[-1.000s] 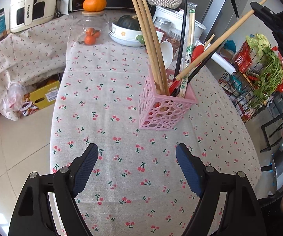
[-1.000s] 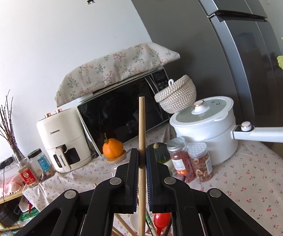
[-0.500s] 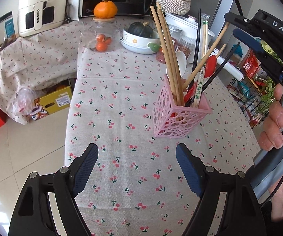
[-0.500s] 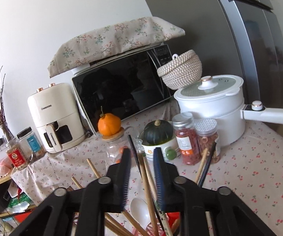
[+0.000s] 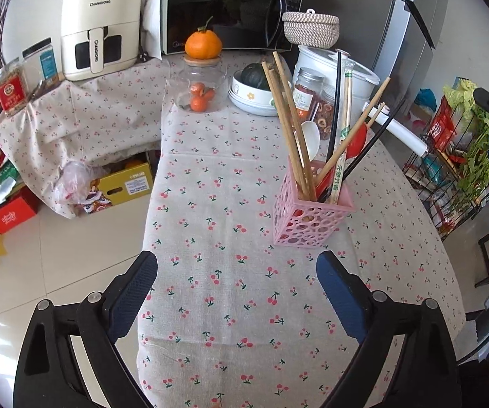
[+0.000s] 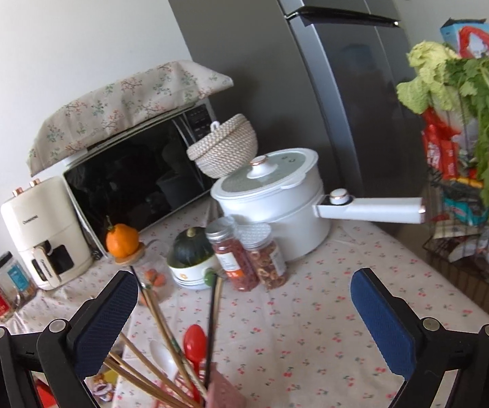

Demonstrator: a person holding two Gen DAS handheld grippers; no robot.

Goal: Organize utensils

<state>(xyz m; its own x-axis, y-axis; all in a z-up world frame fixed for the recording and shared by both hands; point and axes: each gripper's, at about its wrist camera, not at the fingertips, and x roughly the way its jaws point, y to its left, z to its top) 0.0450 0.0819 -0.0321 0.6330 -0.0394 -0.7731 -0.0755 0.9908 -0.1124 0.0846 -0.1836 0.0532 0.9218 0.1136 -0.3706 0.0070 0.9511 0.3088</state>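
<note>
Chopsticks (image 5: pixel 292 125) are being kept upright-ish in the pink perforated holder (image 5: pixel 307 219), which is standing on the cherry-print tablecloth (image 5: pixel 230 238), right of centre in the left wrist view. Nothing is being gripped: the left gripper (image 5: pixel 236 292) is being held wide open over bare cloth, short of the holder; the right gripper (image 6: pixel 244 319) is likewise being held wide open, empty, just above the utensil tops.

Handling, as judged: wooden sticks are being taken as light, stiff and thin, so likely to roll or pivot between pads; a hold near mid-shaft, squarely across, is being advised. The holder is being taken as light plastic and top-heavy with its load, so likely to tip if a leaning stick is dragged sideways. The spoons are probably plastic, smooth; a hold on the handle is being advised.

Count, left wrist view: about three plain wooden sticks leaning left, two more leaning right, two black sticks (image 5: pixel 336 98), one paper-wrapped pair (image 5: pixel 343 129), one white spoon (image 5: pixel 310 136), one red spoon (image 5: pixel 358 139). Exact stick count cannot be confirmed where they overlap.
</note>
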